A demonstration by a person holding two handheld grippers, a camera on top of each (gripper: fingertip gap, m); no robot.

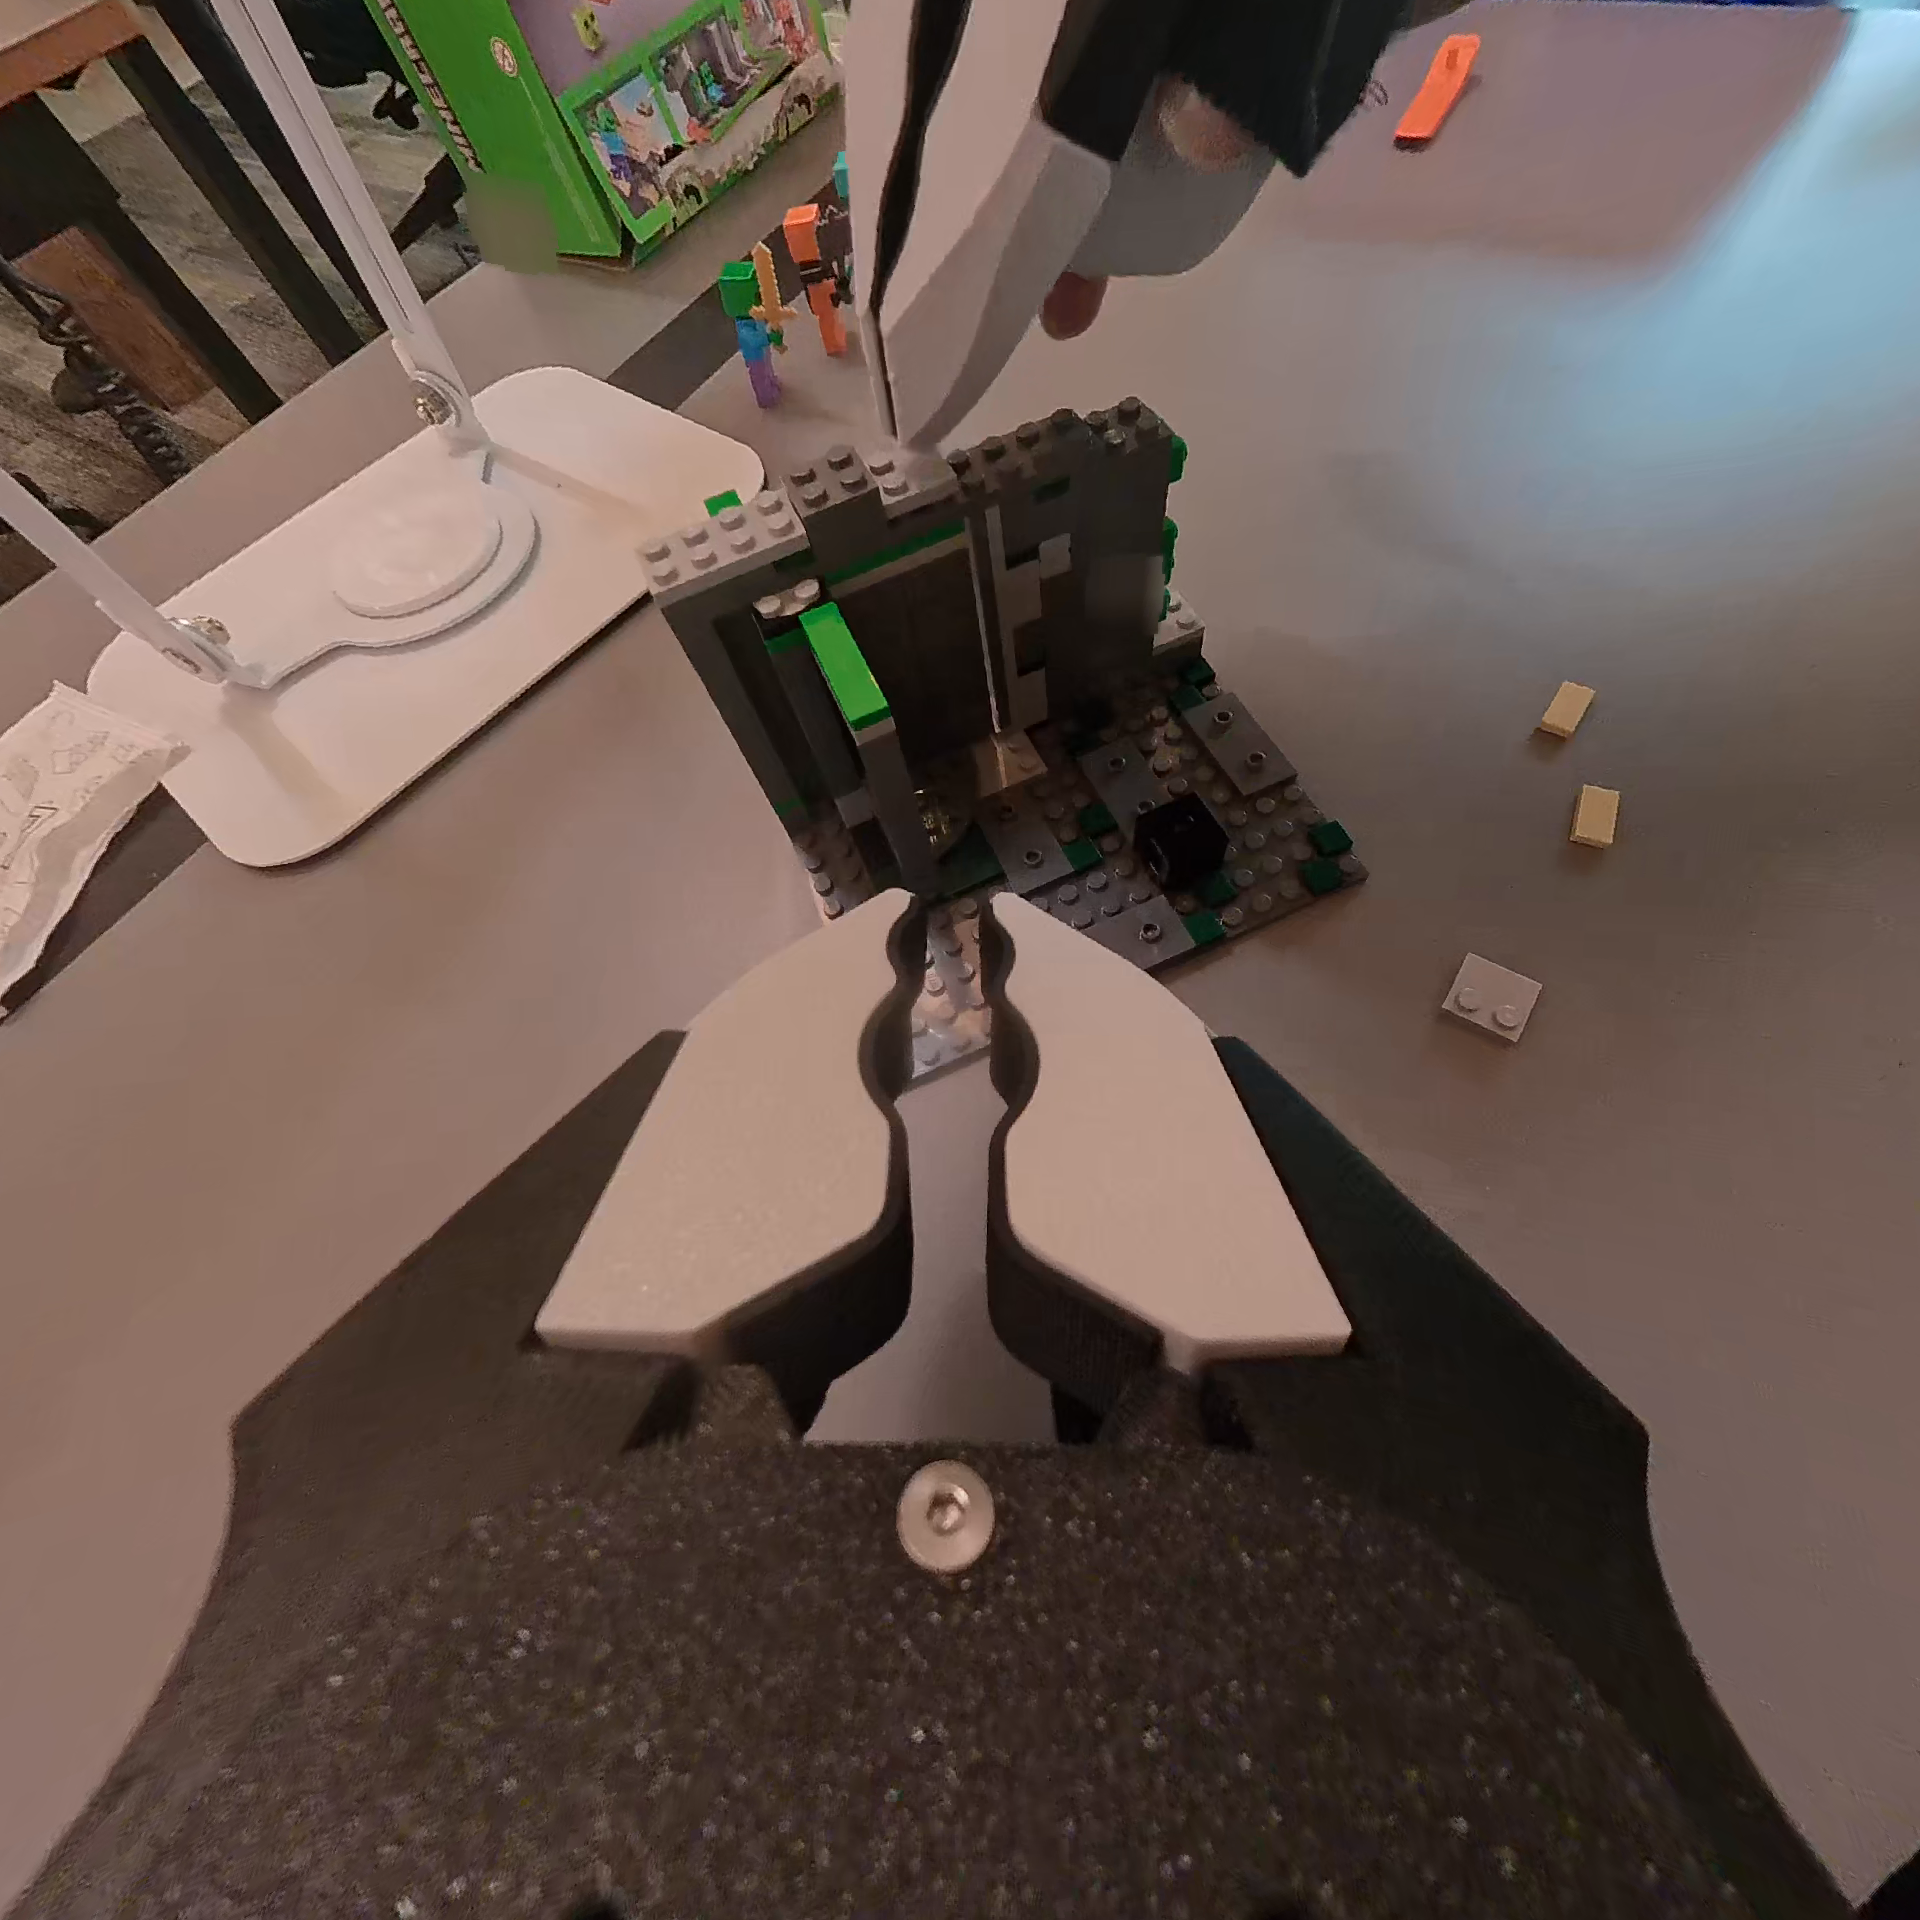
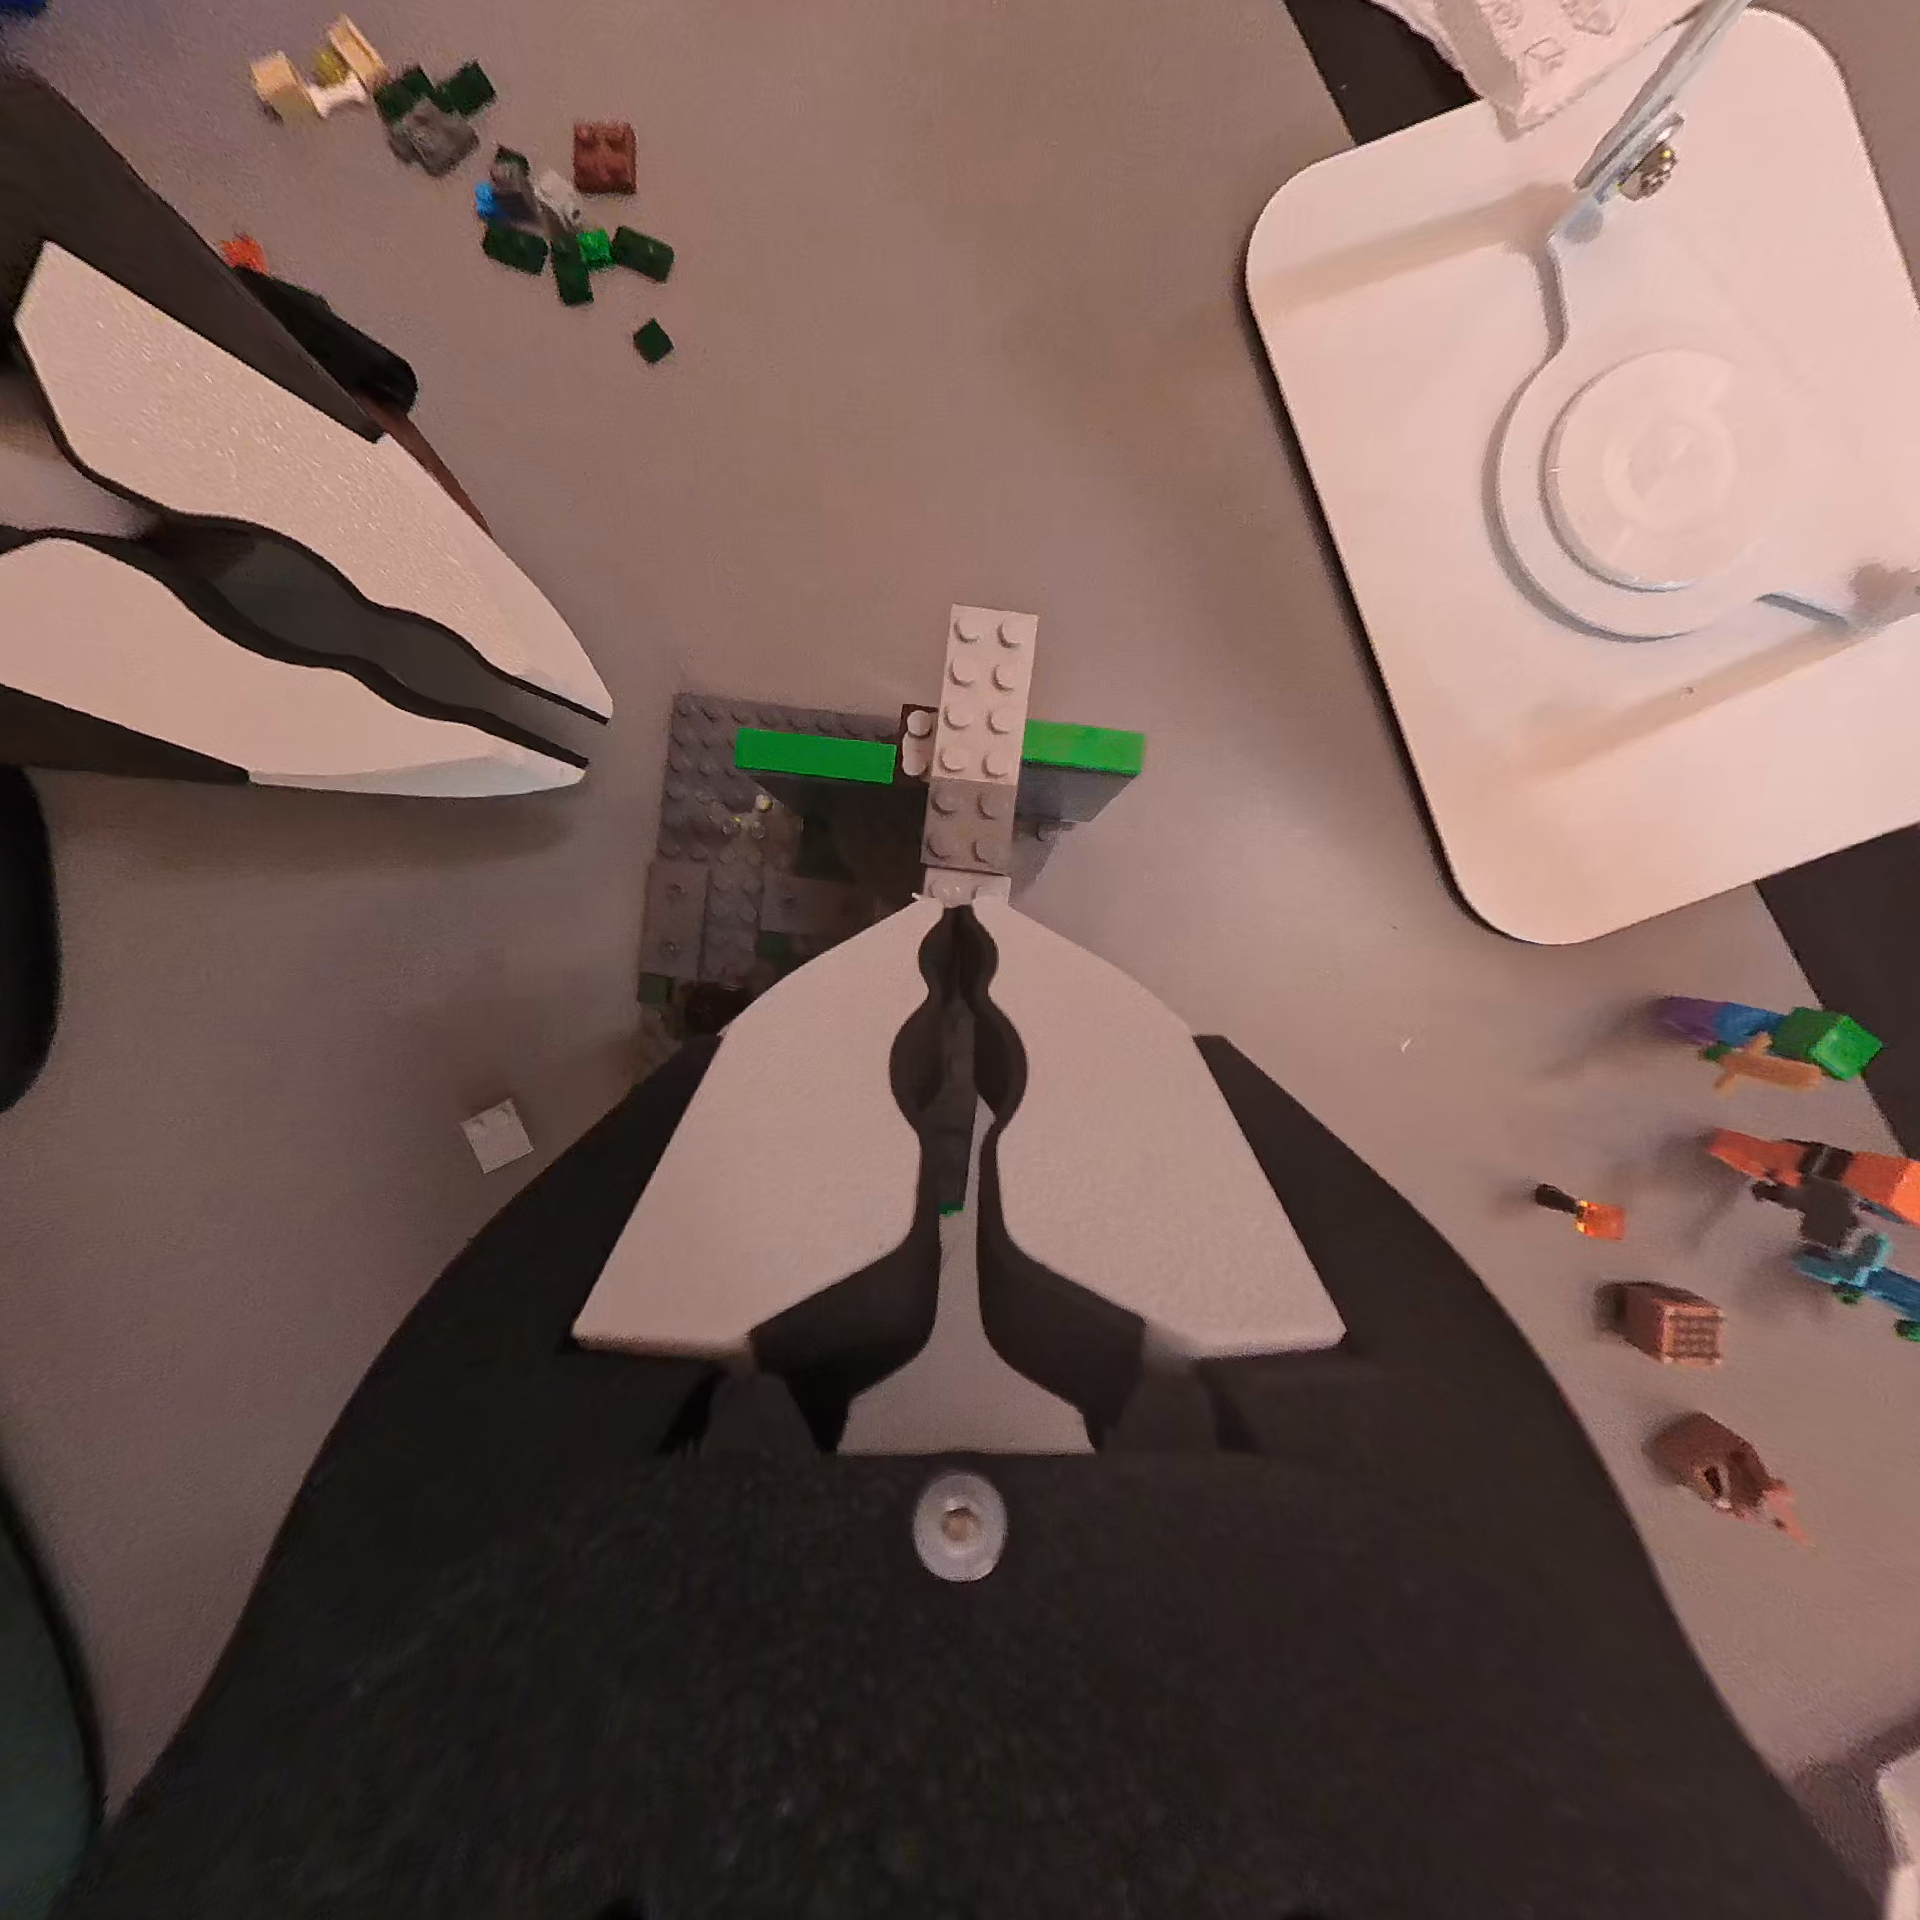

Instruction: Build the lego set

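Note:
The grey and green lego build (image 1: 1039,582) stands on its studded baseplate (image 1: 1247,862) at the table's middle. It also shows from above in the right wrist view (image 2: 727,883). My right gripper (image 2: 961,906) comes down from above and is shut on a small light grey plate (image 2: 966,886) at the top of the wall. In the left wrist view its tips (image 1: 899,447) rest on that plate (image 1: 920,476). My left gripper (image 1: 951,914) has its jaws nearly together at the baseplate's front corner. I cannot tell whether it pinches the plate there. It shows at the left of the right wrist view (image 2: 592,740).
A white stand base (image 1: 416,644) lies left of the build. A green box (image 1: 623,125) and minifigures (image 1: 769,322) stand behind. Two tan tiles (image 1: 1567,710), a grey plate (image 1: 1491,997) and an orange tool (image 1: 1439,88) lie right. Loose pieces (image 2: 520,208) lie in a pile.

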